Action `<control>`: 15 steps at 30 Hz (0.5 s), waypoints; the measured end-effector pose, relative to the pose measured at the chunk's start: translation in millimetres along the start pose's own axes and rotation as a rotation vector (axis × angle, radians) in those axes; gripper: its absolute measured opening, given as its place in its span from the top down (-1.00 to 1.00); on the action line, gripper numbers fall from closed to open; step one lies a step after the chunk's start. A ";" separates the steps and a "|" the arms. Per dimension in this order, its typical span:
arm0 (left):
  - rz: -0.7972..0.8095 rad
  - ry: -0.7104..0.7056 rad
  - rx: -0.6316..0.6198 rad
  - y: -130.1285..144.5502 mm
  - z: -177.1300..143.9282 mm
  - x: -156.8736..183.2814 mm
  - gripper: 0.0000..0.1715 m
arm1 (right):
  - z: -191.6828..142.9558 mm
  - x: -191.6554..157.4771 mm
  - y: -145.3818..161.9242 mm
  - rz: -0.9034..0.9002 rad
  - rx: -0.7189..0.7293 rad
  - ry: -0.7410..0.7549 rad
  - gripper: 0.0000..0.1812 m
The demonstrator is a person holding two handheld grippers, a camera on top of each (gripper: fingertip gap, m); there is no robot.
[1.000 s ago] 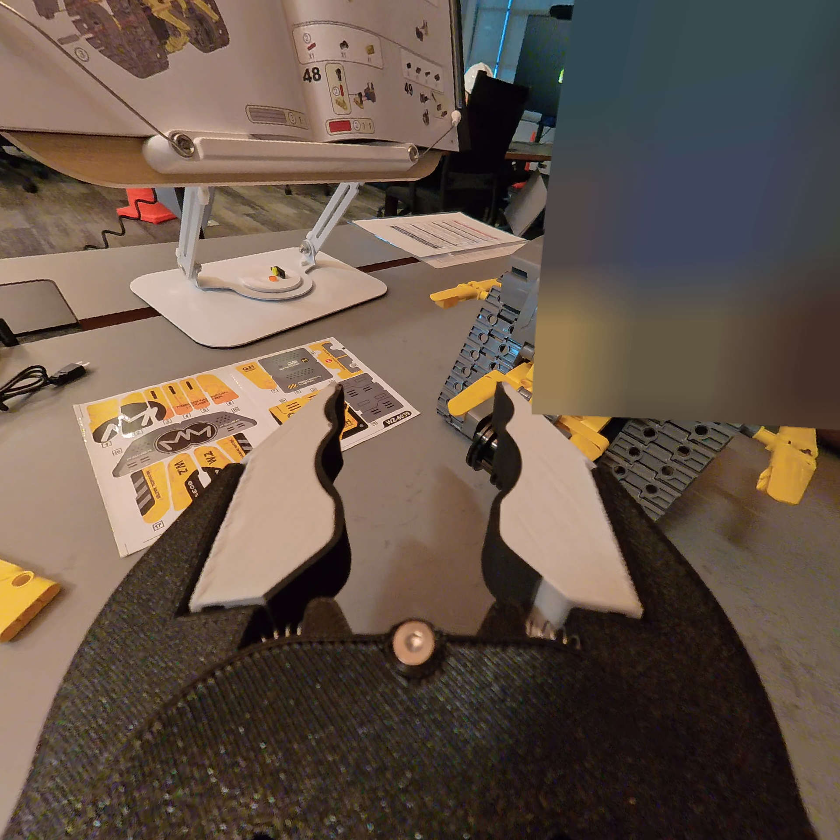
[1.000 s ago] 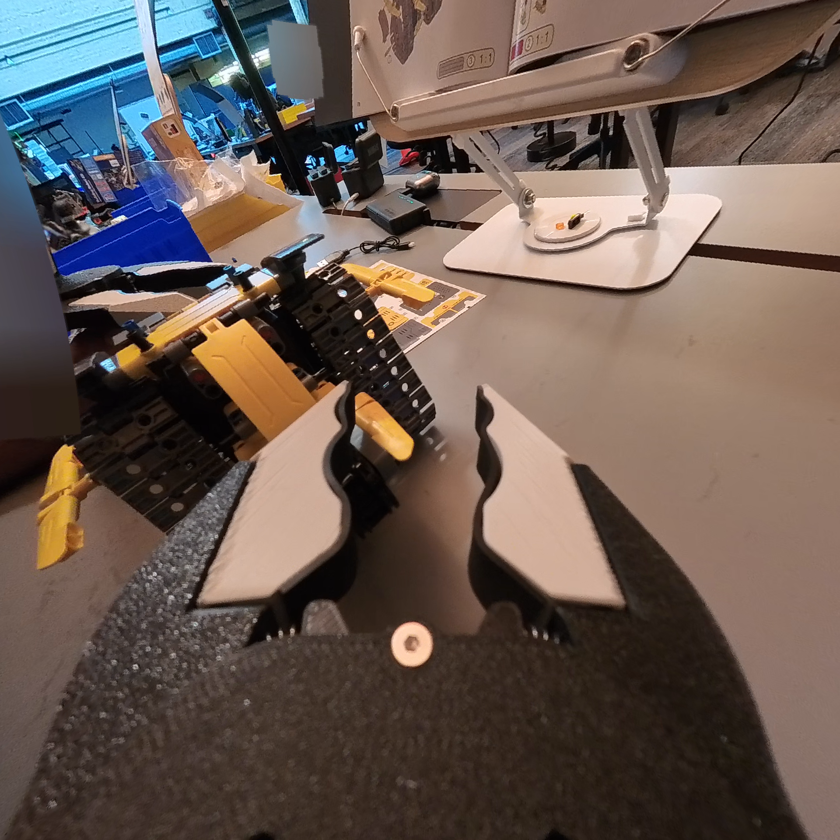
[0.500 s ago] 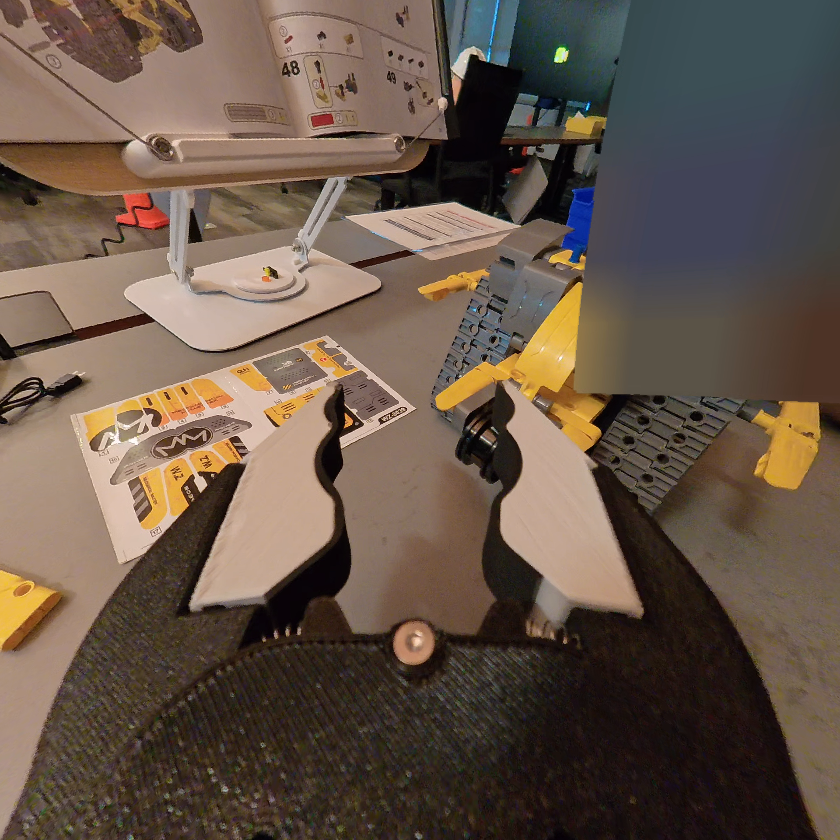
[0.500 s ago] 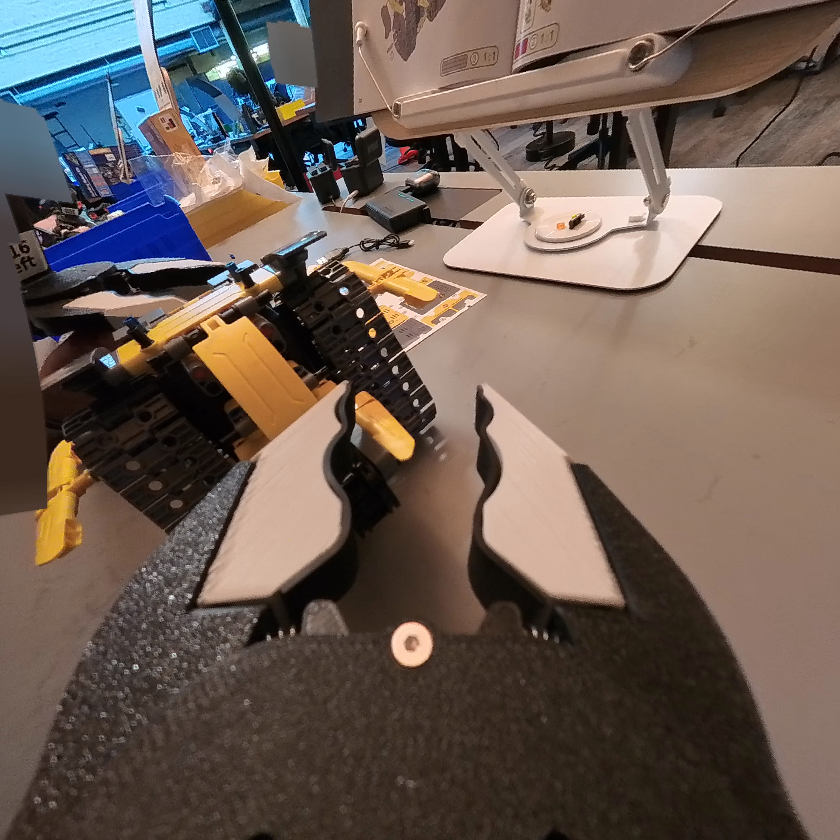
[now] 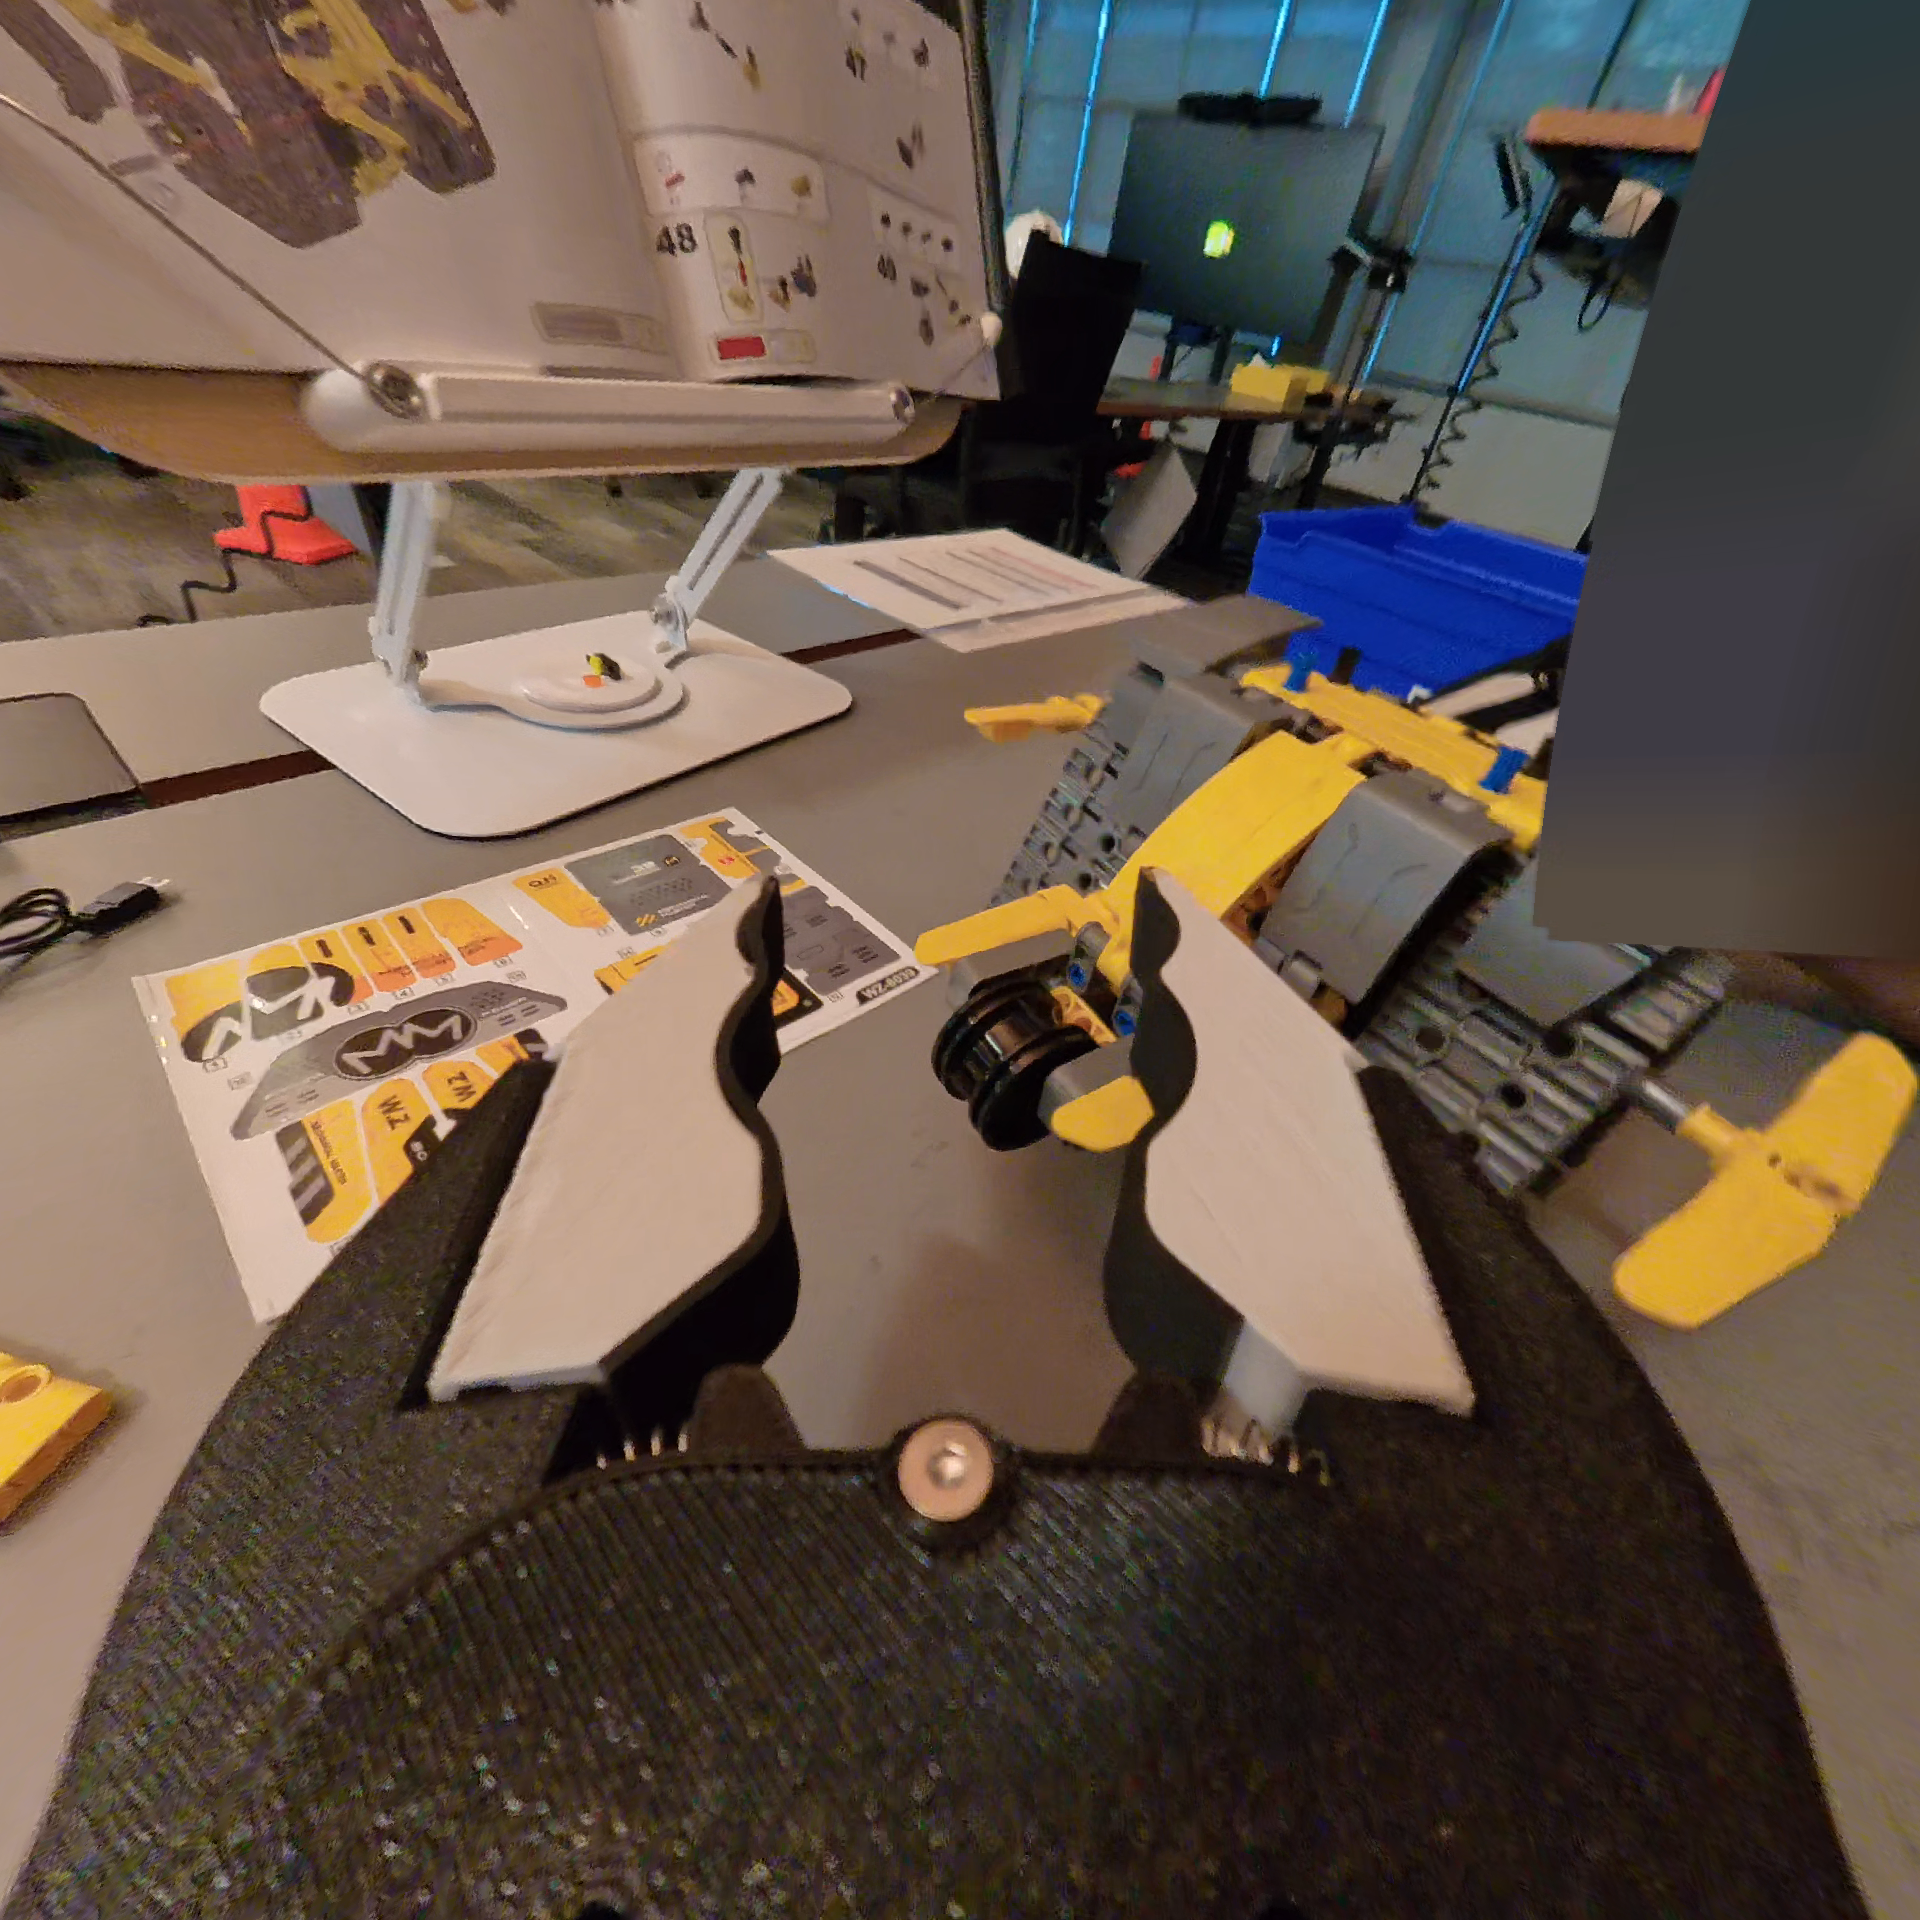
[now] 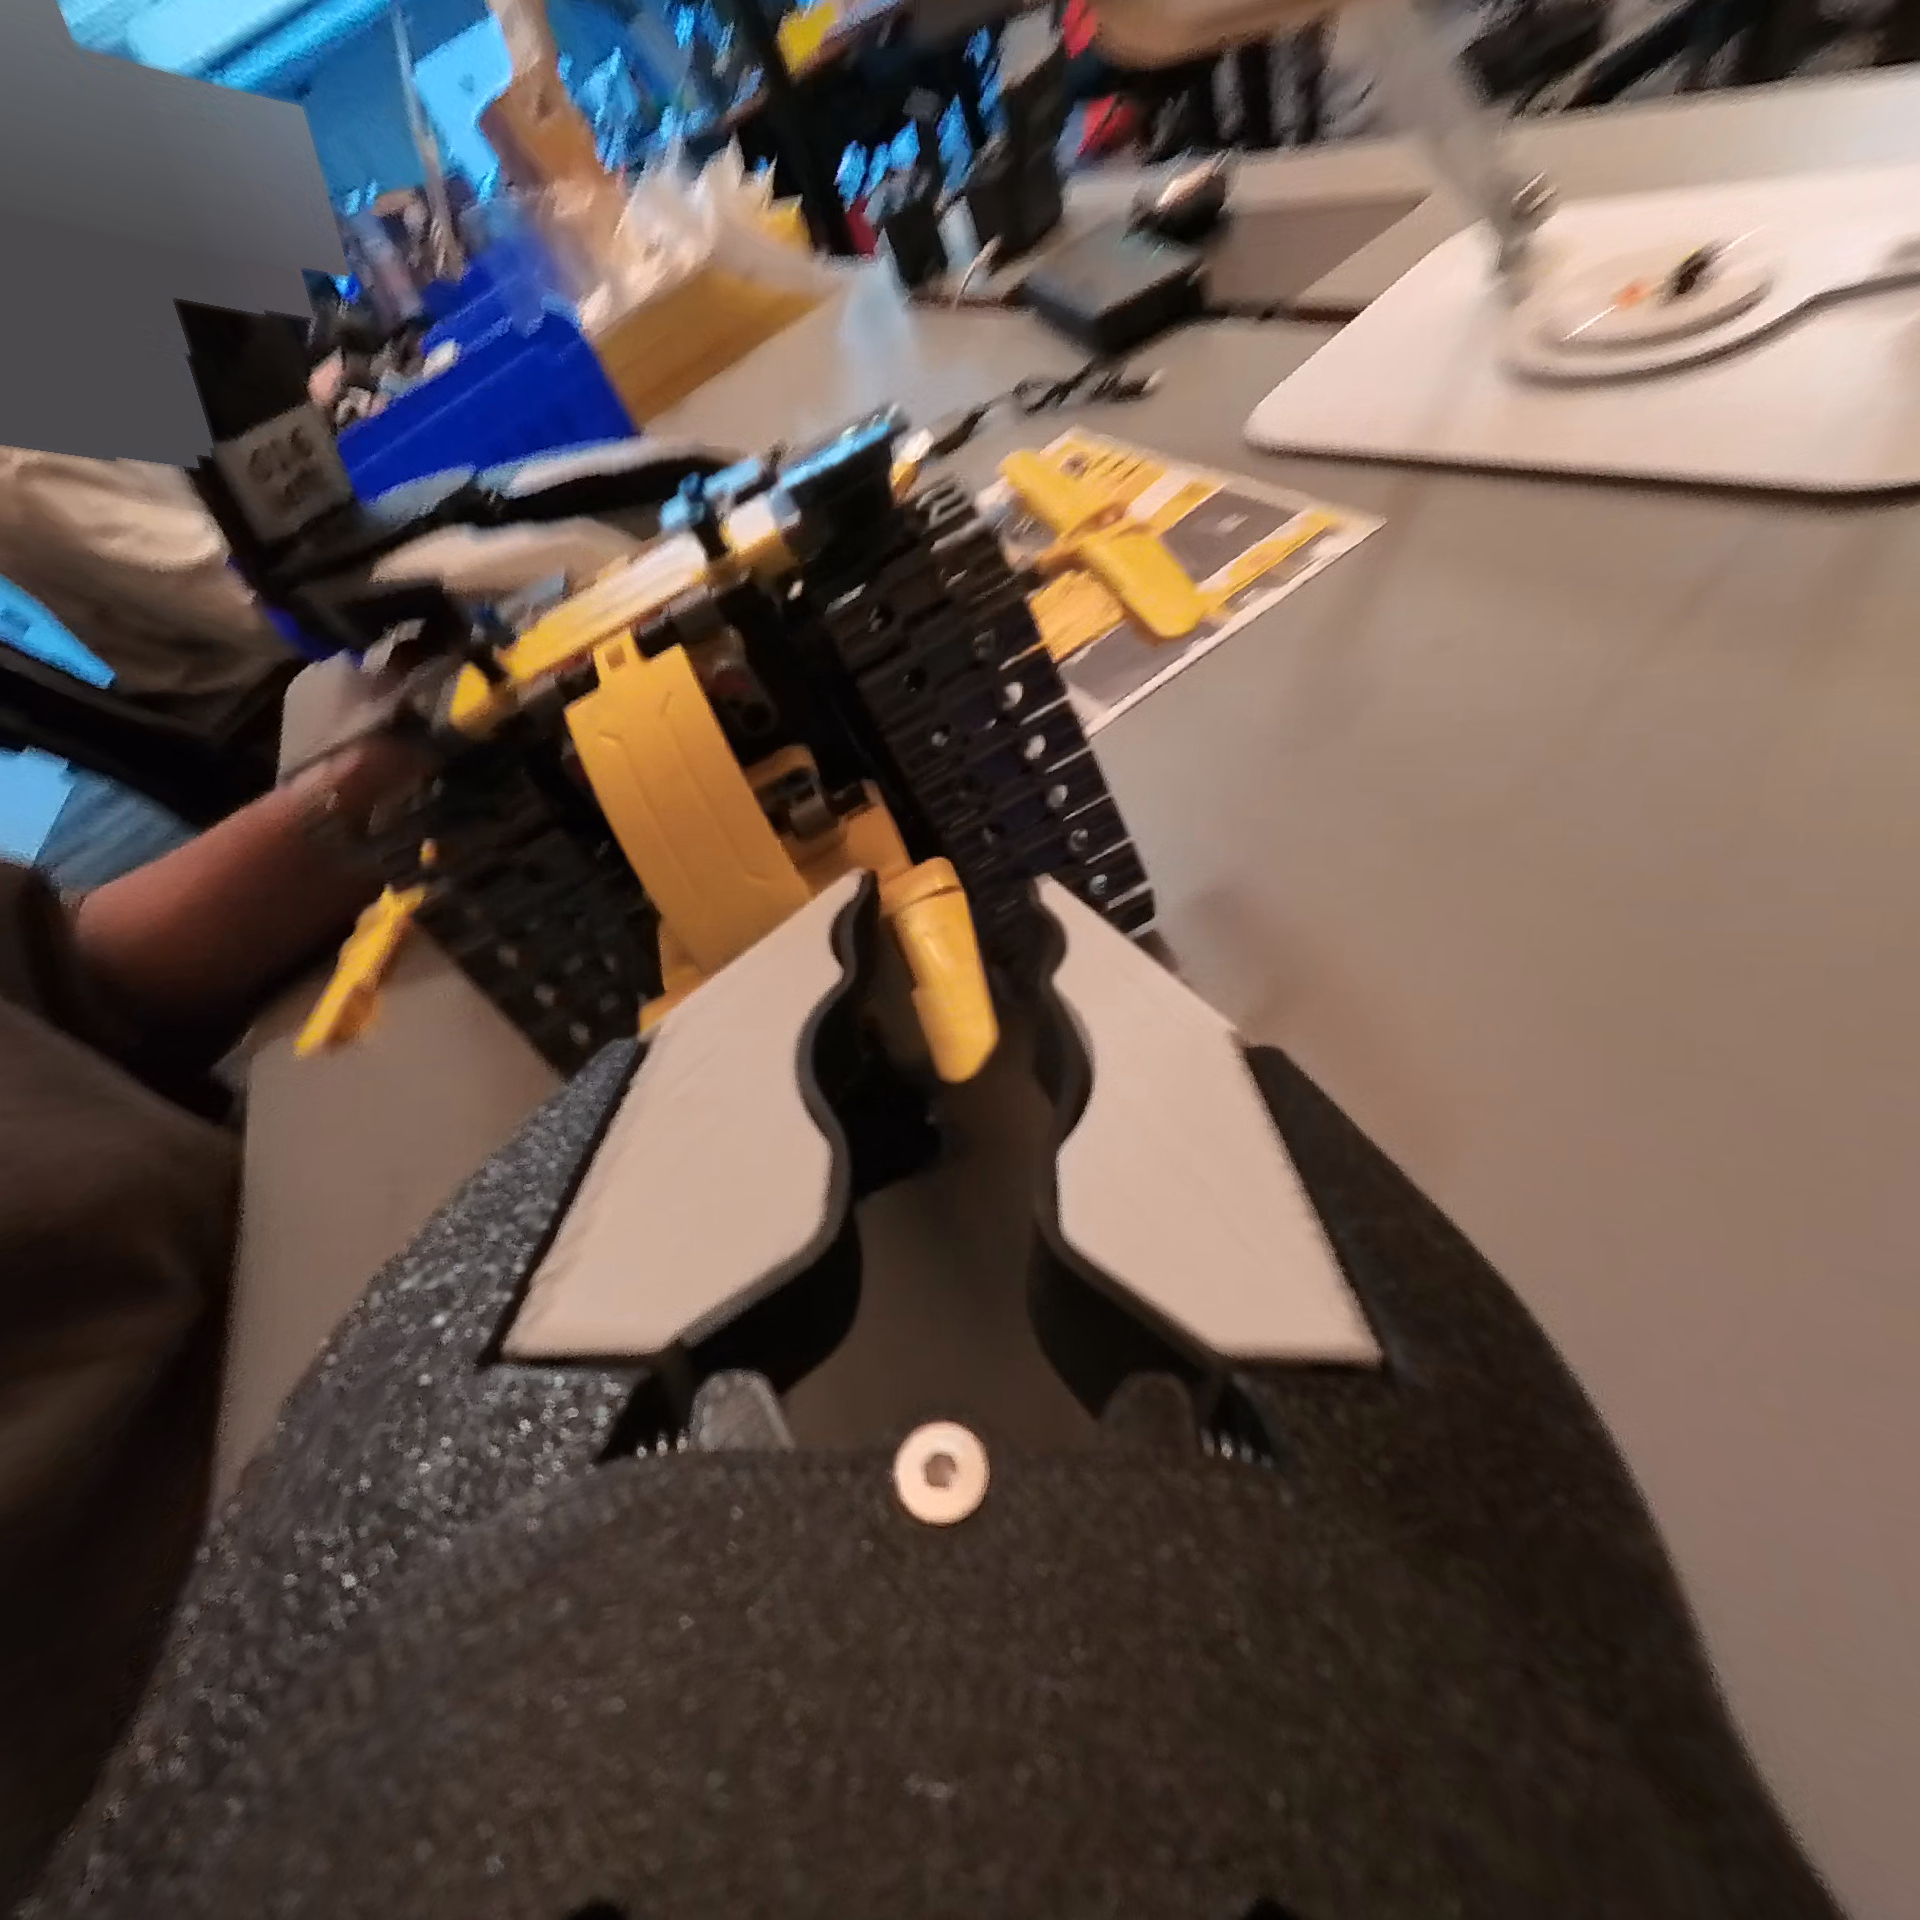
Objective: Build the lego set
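A yellow, grey and black tracked brick vehicle (image 5: 1299,831) stands on the grey table (image 5: 914,748). My left gripper (image 5: 956,909) is open and empty. The vehicle's black wheel (image 5: 987,1055) and a yellow tab sit just inside its right finger (image 5: 1247,1143). In the blurred right wrist view the vehicle (image 6: 727,727) is straight ahead. My right gripper (image 6: 956,904) is open with its jaws narrow, one on each side of a yellow arm (image 6: 945,966) of the vehicle, with small gaps showing. A person's forearm (image 6: 208,904) reaches to the vehicle's far side.
A sticker sheet (image 5: 468,987) lies left of the vehicle. Behind it a white book stand (image 5: 551,717) holds an open instruction booklet (image 5: 520,156). A blue bin (image 5: 1413,603), a paper sheet (image 5: 977,587), a black cable (image 5: 83,914) and a loose yellow piece (image 5: 42,1423) are around.
The right gripper has swung left onto the vehicle and its jaws have narrowed around the yellow arm. In the left view, more of the vehicle shows and its black wheel now lies between the fingers.
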State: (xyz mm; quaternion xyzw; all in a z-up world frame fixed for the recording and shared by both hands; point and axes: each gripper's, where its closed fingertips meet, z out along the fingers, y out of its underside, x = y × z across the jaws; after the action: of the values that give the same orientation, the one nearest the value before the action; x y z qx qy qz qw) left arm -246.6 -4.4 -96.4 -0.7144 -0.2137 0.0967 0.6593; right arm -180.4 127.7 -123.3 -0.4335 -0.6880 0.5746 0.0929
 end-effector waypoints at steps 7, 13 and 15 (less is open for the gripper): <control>-0.083 0.008 0.036 -4.7 -3.5 -9.1 0.23 | 5.2 -20.8 8.6 -0.044 -0.054 -0.061 0.61; -0.101 0.000 0.046 -5.8 -4.4 -12.0 0.23 | -1.4 -23.9 -2.7 -0.003 0.008 -0.110 0.56; -0.095 0.001 0.045 -5.7 -4.3 -11.2 0.23 | -3.3 -24.1 -6.4 0.021 0.031 -0.127 0.54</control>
State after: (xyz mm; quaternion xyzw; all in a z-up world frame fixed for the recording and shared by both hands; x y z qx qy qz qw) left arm -255.8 -13.0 -91.9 -0.6885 -0.2449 0.0698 0.6791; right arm -166.8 113.3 -107.7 -0.4020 -0.6787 0.6126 0.0496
